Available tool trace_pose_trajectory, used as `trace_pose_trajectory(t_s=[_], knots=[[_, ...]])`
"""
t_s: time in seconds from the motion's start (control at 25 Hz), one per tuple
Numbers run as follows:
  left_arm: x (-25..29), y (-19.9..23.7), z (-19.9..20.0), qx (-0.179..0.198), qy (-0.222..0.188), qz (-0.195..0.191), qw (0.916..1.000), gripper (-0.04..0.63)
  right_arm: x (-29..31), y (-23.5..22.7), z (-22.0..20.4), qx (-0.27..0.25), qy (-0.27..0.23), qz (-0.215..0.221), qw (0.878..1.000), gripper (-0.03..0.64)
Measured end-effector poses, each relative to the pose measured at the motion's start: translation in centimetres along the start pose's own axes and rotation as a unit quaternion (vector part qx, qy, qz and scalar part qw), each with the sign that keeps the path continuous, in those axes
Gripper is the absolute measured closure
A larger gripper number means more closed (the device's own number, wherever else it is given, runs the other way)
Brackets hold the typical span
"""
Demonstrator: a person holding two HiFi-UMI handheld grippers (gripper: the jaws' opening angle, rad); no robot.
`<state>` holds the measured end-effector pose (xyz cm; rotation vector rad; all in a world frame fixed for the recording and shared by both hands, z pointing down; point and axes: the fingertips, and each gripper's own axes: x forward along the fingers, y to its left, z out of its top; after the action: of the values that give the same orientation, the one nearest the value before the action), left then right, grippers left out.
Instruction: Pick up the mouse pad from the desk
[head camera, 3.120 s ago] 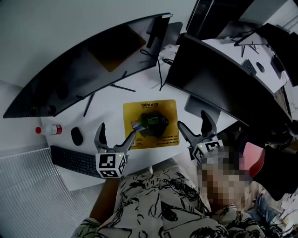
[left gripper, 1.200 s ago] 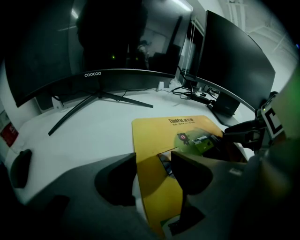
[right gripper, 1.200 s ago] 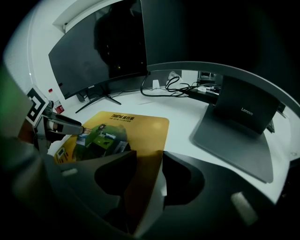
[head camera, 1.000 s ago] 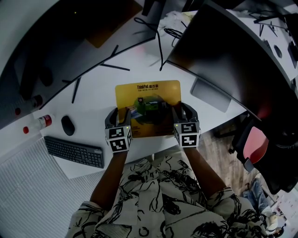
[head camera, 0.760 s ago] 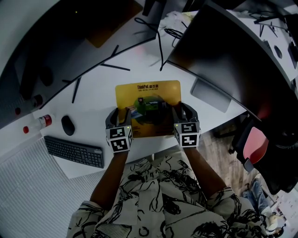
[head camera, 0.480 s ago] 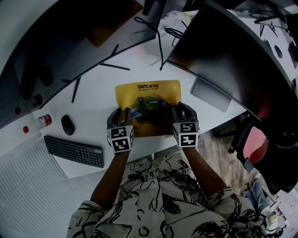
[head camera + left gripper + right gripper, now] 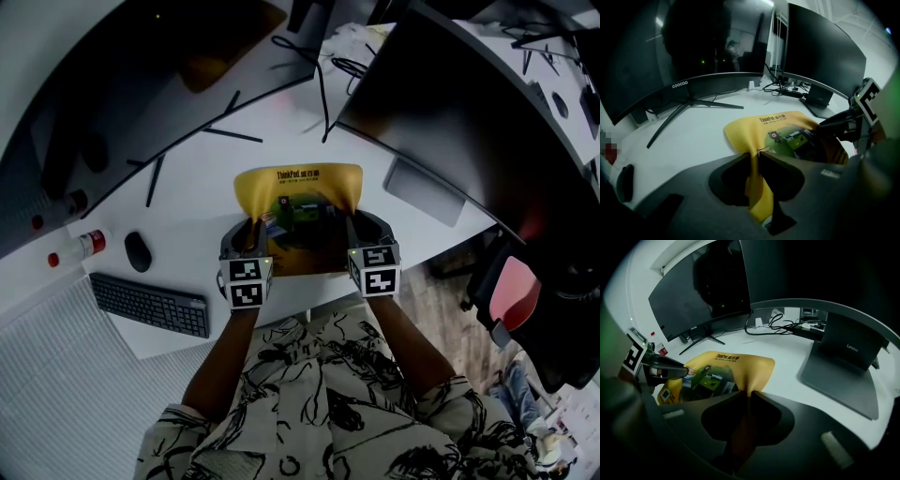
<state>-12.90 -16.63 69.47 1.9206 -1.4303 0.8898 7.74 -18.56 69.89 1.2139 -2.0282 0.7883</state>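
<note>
In the head view, the yellow mouse pad (image 7: 298, 187), printed "ThinkPad" along its far edge, lay near the front edge of the white desk (image 7: 187, 202), with both side edges pulled up and inward. The left gripper (image 7: 251, 227) and right gripper (image 7: 354, 223) flanked it. Bare desk lay beyond it, and a keyboard (image 7: 150, 305) sat well to the left.

In the left gripper view, the jaws had just been closing and pinched the pad's left edge. A curved monitor (image 7: 656, 70) read "coocaa".

In the right gripper view, the jaws had likewise been closing and pinched the right edge. A grey stand (image 7: 843, 366) read "Lenovo".
</note>
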Motion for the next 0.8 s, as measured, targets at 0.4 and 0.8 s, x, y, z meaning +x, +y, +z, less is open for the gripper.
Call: trace_pose_trajectory(t_s=[0.4, 0.8], knots=[[-1.7, -0.5, 1.4, 0.007, -0.039, -0.026, 0.9989, 0.525, -2.0, 1.1, 1.5, -0.004, -0.037, 0.017, 0.999, 0.558], [-4.9, -1.0, 4.7, 0.016, -0.108, -0.032, 0.9935, 0.526, -5.3, 1.2, 4.3, -0.008, -0.092, 0.001, 0.996, 0.558]])
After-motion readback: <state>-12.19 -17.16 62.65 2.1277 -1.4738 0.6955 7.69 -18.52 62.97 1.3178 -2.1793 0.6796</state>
